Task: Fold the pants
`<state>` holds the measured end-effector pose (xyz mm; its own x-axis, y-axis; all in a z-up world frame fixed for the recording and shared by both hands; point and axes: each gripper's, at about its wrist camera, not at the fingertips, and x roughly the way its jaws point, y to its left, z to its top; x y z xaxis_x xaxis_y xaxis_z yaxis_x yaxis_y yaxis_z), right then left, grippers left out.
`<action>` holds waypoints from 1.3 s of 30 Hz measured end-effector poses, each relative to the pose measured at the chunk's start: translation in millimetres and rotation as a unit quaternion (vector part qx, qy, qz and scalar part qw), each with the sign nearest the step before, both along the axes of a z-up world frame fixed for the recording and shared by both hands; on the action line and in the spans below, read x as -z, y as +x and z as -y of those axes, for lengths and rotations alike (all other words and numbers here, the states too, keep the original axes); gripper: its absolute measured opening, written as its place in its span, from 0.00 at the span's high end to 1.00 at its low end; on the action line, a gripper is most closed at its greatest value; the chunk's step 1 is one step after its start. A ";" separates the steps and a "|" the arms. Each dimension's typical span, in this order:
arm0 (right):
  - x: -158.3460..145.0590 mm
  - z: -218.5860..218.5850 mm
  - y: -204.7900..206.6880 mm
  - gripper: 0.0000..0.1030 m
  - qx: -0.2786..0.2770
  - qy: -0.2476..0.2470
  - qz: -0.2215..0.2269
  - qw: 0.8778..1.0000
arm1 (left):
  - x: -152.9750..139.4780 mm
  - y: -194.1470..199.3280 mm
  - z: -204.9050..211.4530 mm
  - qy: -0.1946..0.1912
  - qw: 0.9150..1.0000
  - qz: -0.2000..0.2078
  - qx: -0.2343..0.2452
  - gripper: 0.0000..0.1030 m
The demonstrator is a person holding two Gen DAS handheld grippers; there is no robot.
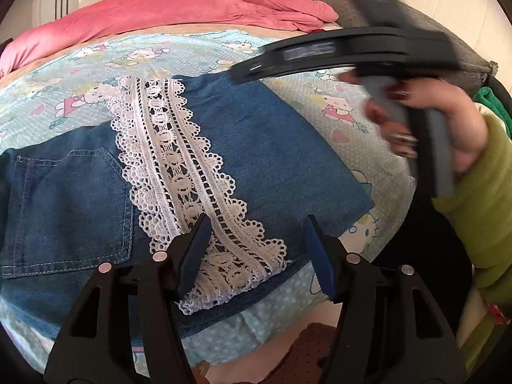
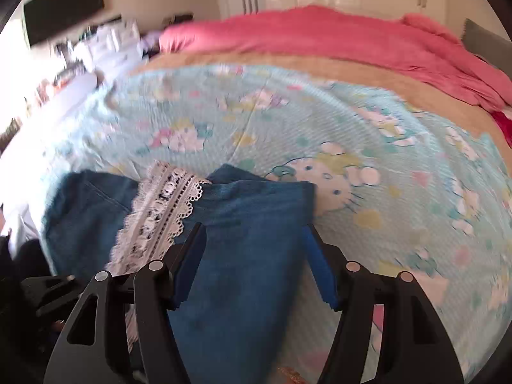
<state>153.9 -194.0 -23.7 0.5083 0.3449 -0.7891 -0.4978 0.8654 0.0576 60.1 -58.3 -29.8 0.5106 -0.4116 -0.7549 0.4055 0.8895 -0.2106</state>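
both hand-held grippers hung open above the pants (image 1: 262, 147).
your left hand-held gripper (image 1: 257, 256) and right hand-held gripper (image 2: 252, 262) gripped nothing.

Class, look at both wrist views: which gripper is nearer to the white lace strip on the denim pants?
Left. The left gripper hangs open right over the lace strip on the pants. The right gripper, also open, hangs over plain denim beside it.

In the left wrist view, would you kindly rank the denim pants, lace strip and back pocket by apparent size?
1. denim pants
2. lace strip and back pocket: look similar, so unranked.
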 end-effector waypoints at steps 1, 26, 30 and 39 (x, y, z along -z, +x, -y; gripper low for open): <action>5.4 -6.4 6.1 0.41 -0.002 -0.008 -0.005 1.000 | 0.1 -0.4 1.1 0.003 1.000 0.002 0.001 0.50; 11.4 5.6 32.0 0.28 0.034 0.063 0.010 0.997 | 3.2 -1.6 4.8 0.008 1.000 0.005 -0.005 0.47; -6.1 12.3 21.6 0.27 0.033 0.081 0.028 0.996 | -1.1 -2.2 0.4 -0.001 1.000 0.000 -0.009 0.43; -25.9 39.3 -4.8 0.06 0.052 0.118 0.053 0.990 | -8.6 -7.6 -1.7 0.002 1.000 0.001 -0.015 0.32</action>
